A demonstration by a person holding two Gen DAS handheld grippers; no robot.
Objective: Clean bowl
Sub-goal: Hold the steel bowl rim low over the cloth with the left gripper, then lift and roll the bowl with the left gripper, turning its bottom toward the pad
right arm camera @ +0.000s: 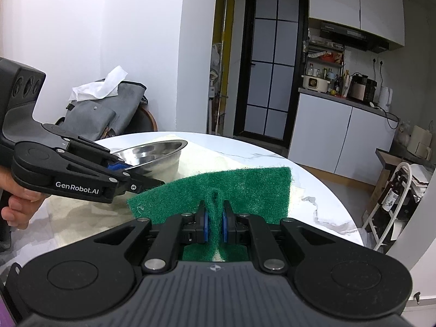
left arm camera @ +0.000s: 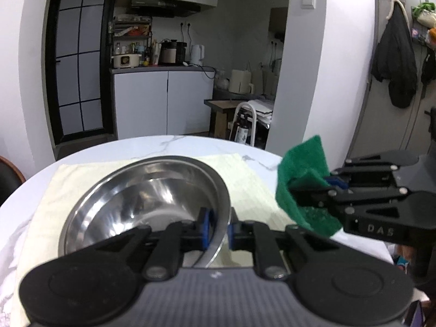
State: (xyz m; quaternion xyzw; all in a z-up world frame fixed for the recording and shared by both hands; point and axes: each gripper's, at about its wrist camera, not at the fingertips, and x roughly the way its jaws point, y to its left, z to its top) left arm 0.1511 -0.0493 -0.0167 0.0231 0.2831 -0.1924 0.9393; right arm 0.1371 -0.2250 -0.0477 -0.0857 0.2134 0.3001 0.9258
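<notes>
The left gripper (left arm camera: 218, 229) is clamped on the near rim of the bowl (left arm camera: 141, 201), one pad inside the wall and one outside. The steel bowl sits tilted on a pale cloth (left arm camera: 256, 182) spread over the round marble table (left arm camera: 174, 143), toward the table's left edge in the right wrist view. The right gripper (right arm camera: 214, 224) is closed on a green scouring pad (right arm camera: 245, 188), pinching a fold of it, held above the table just right of the bowl and apart from it.
</notes>
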